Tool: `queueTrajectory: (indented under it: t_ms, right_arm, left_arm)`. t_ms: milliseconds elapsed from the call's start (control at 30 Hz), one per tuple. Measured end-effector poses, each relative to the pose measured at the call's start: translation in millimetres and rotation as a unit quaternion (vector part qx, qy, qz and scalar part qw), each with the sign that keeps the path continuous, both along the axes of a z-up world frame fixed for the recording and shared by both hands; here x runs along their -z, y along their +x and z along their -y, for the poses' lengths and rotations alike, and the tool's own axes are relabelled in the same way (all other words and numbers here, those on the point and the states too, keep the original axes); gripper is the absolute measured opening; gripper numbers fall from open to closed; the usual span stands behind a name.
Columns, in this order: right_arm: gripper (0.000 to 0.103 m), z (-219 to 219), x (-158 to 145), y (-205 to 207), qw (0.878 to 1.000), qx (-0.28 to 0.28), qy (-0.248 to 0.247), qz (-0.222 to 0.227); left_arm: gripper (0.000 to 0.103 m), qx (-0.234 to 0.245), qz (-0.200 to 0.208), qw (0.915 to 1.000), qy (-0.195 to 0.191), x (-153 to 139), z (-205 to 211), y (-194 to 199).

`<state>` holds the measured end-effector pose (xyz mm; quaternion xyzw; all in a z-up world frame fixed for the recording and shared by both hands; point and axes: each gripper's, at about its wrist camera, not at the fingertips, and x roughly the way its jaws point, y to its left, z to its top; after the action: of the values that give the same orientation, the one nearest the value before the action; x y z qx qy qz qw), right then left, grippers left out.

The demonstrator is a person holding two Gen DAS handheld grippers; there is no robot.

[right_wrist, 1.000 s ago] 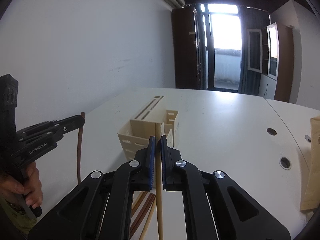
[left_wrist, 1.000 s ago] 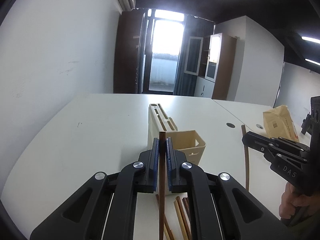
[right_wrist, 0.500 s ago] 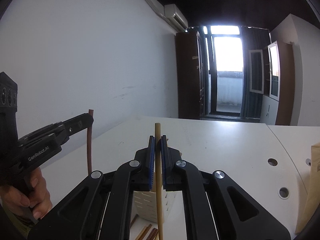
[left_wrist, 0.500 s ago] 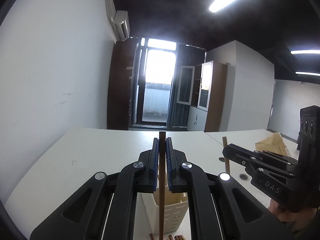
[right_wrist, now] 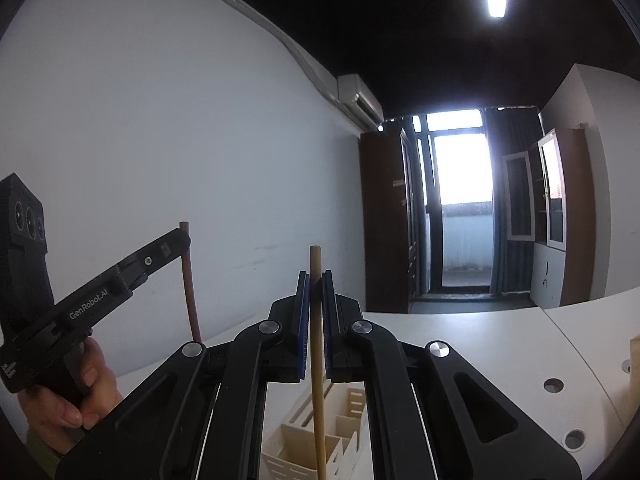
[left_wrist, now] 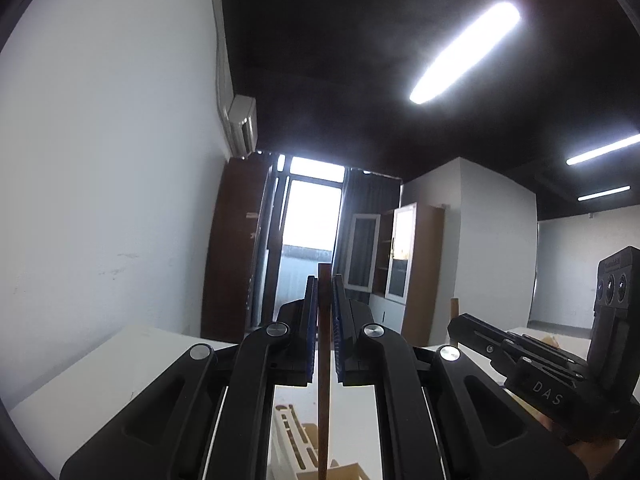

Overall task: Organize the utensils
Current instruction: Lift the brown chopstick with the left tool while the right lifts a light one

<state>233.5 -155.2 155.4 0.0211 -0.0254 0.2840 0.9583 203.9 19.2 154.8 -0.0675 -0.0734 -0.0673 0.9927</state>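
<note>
My left gripper [left_wrist: 325, 280] is shut on a dark brown chopstick [left_wrist: 323, 380] that hangs upright between the blue pads. My right gripper [right_wrist: 315, 276] is shut on a light tan chopstick [right_wrist: 317, 360], also upright. Both are held high above the cream utensil holder [right_wrist: 316, 444], which shows low in each view [left_wrist: 296, 440]. In the right wrist view the left gripper [right_wrist: 182, 240] appears at the left with its brown chopstick [right_wrist: 190, 292]. In the left wrist view the right gripper [left_wrist: 454, 324] appears at the right with the tip of its tan chopstick [left_wrist: 454, 306].
The white table [right_wrist: 480, 344] has round cable holes [right_wrist: 553, 385] at the right and a brown paper bag [right_wrist: 634, 364] at its edge. A hand [right_wrist: 76, 396] grips the left tool. A wall stands to the left, a glass door and cabinets behind.
Both grippers have risen and tilted upward with their chopsticks. The holder has slid to the bottom of both views and the loose chopsticks on the table have left view.
</note>
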Motion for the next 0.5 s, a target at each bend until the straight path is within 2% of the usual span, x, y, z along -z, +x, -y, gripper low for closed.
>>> queueTrajectory:
  t_ms: [133, 333, 500]
  right_arm:
    - [0.007, 3.4, -6.2, 3.2, 1.0, -0.017, 0.018, 0.019]
    - [0.007, 4.6, -10.3, 13.9, 0.997, -0.029, 0.051, 0.044]
    - [0.007, -6.8, 0.7, 44.7, 0.998, -0.04, 0.054, 0.014]
  left_arm:
    - [0.006, 0.005, 0.025, 0.9997, -0.004, -2.0, 6.0, 0.0]
    - [0.006, 0.006, 0.035, 0.9993, -0.008, 2.1, 11.4, 10.6]
    - [0.006, -0.005, 0.018, 0.9998, 0.002, 14.4, 19.8, 28.7]
